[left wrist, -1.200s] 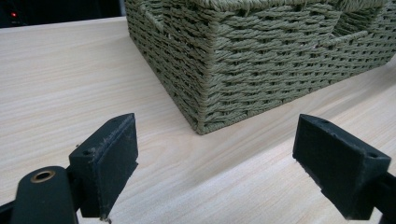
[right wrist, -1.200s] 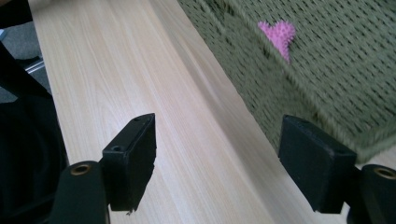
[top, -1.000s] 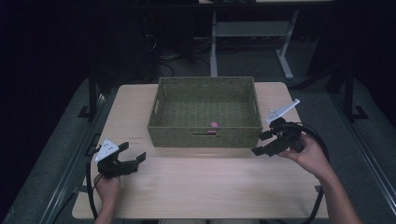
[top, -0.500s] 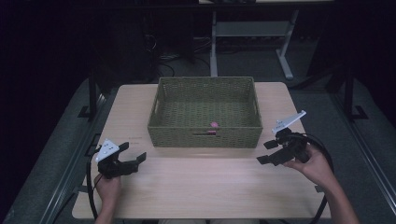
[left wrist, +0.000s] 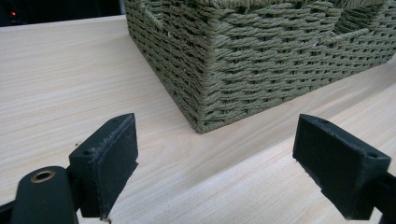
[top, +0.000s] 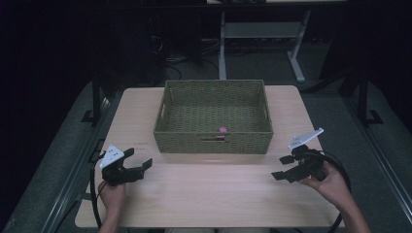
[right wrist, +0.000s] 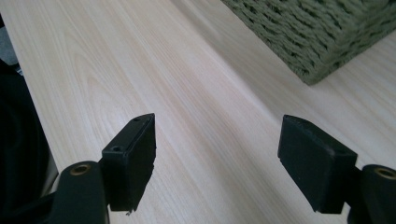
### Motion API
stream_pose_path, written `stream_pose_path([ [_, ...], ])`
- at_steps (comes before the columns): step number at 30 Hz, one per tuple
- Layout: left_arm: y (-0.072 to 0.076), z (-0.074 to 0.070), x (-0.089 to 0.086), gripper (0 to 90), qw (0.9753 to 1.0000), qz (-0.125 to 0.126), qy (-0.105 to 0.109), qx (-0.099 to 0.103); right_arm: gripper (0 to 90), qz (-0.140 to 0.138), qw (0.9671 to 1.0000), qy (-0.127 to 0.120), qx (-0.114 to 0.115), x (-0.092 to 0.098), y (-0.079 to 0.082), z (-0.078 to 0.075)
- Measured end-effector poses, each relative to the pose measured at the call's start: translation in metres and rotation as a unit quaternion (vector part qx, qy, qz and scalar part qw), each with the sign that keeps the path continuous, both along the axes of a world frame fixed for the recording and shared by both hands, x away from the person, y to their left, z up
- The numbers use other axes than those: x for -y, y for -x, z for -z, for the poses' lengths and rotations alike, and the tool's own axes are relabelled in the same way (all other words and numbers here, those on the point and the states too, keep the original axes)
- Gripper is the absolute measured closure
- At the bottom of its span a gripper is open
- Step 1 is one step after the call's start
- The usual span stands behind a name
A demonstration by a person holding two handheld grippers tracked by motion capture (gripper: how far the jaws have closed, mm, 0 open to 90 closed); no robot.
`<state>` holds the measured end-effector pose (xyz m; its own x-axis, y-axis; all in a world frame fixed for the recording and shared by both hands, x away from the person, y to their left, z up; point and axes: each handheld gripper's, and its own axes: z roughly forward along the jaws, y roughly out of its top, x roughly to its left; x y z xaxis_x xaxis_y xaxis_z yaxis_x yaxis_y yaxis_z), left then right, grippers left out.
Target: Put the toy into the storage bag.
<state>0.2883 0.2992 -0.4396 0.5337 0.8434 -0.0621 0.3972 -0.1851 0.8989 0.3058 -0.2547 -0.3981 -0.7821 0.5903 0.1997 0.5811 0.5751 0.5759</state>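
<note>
Both my left gripper (top: 138, 164) and right gripper (top: 284, 167) stand wide apart, empty. Woven basket (top: 213, 141): light, fairly stiff; I judge its rim or handle slot the best hold.

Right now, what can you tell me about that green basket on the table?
The basket is a rectangular, olive-green woven one, wicker or rope by the look of it, with slot handles in its walls. It stands upright on the pale wooden table, toward the far edge. A small pink thing lies inside near the front wall. Both grippers are apart from it.
</note>
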Motion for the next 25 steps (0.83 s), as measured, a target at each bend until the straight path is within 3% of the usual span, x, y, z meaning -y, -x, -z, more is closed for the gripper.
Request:
stream_pose_path([
  [19,0.0,0.0,0.002,13.6,1.0,0.0,-0.002,-0.001,26.0,0.03,0.9995,-0.013,-0.001,0.017,0.026,0.023],
  [25,0.001,-0.001,0.004,13.6,1.0,0.002,-0.005,0.0,24.2,0.039,0.9986,-0.023,0.028,0.014,0.043,0.026],
])
